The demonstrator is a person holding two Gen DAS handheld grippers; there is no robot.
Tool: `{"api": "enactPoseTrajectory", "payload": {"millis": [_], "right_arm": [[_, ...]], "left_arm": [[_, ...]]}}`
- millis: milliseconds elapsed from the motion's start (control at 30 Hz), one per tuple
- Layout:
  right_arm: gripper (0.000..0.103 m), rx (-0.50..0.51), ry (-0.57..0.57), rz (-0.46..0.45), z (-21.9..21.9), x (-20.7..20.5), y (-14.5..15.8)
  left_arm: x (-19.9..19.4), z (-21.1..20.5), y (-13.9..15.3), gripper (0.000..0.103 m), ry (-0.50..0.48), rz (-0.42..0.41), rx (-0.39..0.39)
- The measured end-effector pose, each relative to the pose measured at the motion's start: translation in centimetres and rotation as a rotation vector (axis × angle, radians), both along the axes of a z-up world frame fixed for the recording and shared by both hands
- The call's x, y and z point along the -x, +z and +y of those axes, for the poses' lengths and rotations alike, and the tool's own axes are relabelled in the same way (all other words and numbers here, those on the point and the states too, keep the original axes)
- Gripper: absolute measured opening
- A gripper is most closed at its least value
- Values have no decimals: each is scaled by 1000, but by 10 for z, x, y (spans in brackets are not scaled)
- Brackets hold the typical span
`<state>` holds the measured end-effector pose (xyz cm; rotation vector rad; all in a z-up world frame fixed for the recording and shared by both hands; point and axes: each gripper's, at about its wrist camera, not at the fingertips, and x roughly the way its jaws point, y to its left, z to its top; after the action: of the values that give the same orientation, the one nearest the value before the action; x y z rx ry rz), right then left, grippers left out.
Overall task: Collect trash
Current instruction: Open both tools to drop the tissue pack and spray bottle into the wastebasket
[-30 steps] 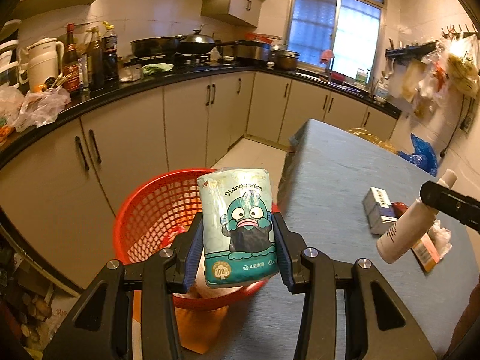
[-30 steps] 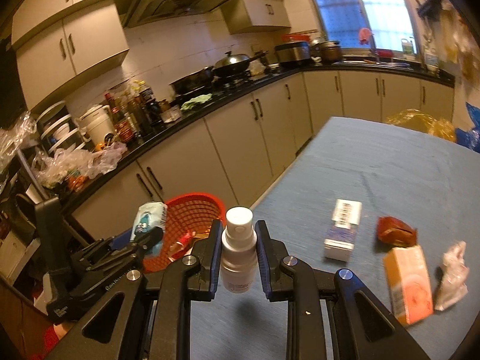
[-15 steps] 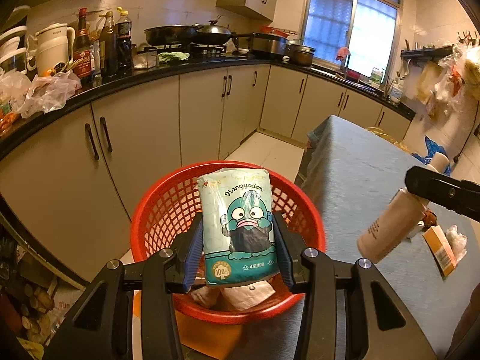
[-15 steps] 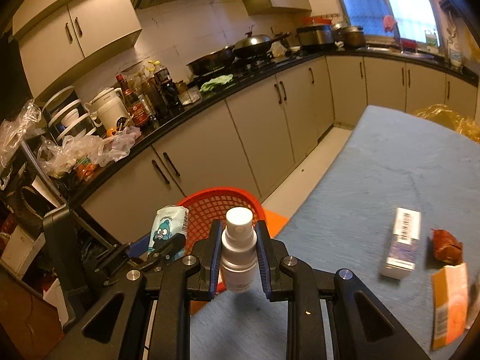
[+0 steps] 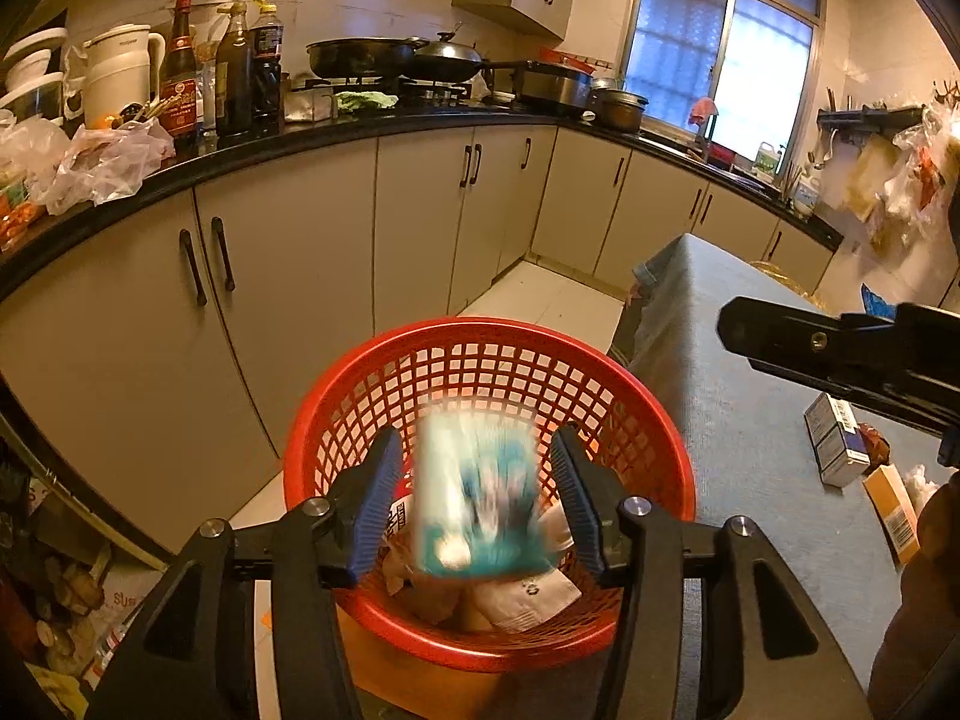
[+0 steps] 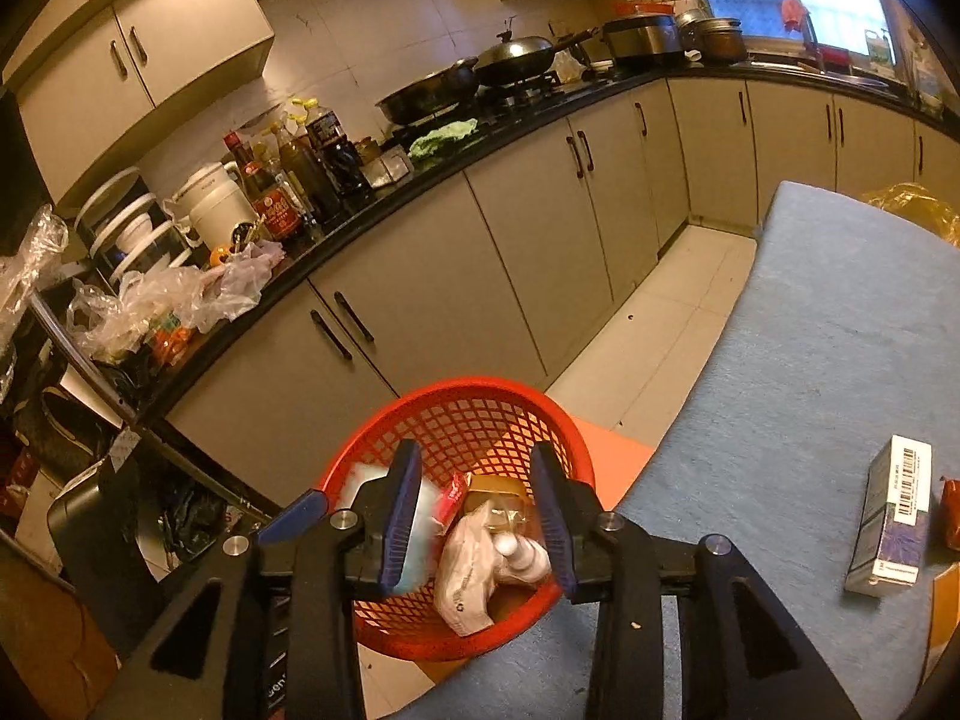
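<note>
While both claws are hanging over the red basket [image 5: 489, 360], their jaws have just been opening and neither is gripping anything. From the left wrist, the left claw [image 5: 480, 501] is standing fairly wide, and the teal tissue pack [image 5: 480, 504] is showing as a blur between its blue pads [image 5: 375, 498], touching neither and dropping toward the crumpled wrappers [image 5: 528, 594] lying in the basket. At about three o'clock in that view the right claw [image 5: 840, 354] is reaching in as a dark bar above the blue-covered table [image 5: 750, 420]. From the right wrist, the right claw [image 6: 483, 519] is also standing apart with nothing pressed between its pads, and the white spray bottle [image 6: 522, 558] is lying in the basket below, beside a white plastic wrapper [image 6: 465, 576] and a small red packet [image 6: 456, 495]. The basket is sitting just off the table's edge toward seven o'clock. On the table at three o'clock a small carton with a barcode [image 6: 894, 525] is lying flat, with a red wrapper [image 6: 951, 513] just beyond it at the frame's edge.
</note>
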<state>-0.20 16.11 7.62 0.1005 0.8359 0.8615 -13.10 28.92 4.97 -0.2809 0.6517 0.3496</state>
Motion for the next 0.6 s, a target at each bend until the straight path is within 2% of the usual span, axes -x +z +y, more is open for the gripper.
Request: {"api": "enactPoseTrajectory", "payload": {"millis": [167, 333, 600], "right_arm": [[41, -5, -35, -27, -25, 8, 7], [41, -9, -102, -40, -73, 15, 13], [49, 43, -272, -8, -172, 9, -2]], "left_arm": [[3, -6, 4, 53, -16, -13, -5], [2, -26, 13, 53, -59, -29, -8], [-8, -83, 24, 59, -174, -23, -42]]}}
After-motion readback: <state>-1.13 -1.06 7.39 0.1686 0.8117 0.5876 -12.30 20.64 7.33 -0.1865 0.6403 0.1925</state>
